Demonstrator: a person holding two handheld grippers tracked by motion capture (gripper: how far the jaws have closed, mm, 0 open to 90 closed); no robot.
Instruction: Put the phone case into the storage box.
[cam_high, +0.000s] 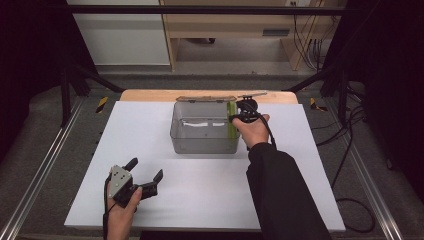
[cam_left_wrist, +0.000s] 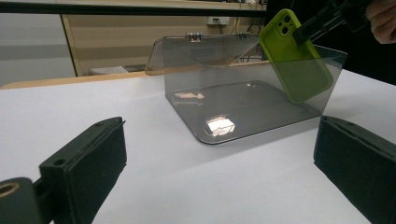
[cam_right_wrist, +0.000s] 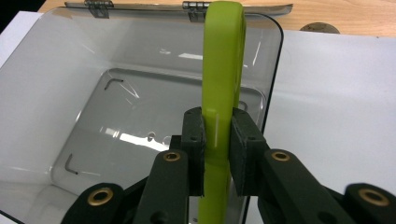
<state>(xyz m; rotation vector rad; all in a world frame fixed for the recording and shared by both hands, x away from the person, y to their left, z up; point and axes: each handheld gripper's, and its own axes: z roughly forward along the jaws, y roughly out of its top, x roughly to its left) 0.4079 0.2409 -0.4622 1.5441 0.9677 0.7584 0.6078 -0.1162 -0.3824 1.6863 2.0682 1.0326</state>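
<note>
A lime-green phone case stands on edge inside a clear grey plastic box, against the box's right wall. My right gripper is shut on the case, its black pads pressing both flat sides. In the left gripper view the case leans partly below the box's rim, camera cut-out uppermost. The box's hinged lid is folded back behind it. My left gripper rests near the table's front left, open and holding nothing, well apart from the box.
The box stands toward the back middle of a white table top, with a strip of wooden edge behind it. Black frame posts and cables flank the table. A sleeved forearm crosses the right half.
</note>
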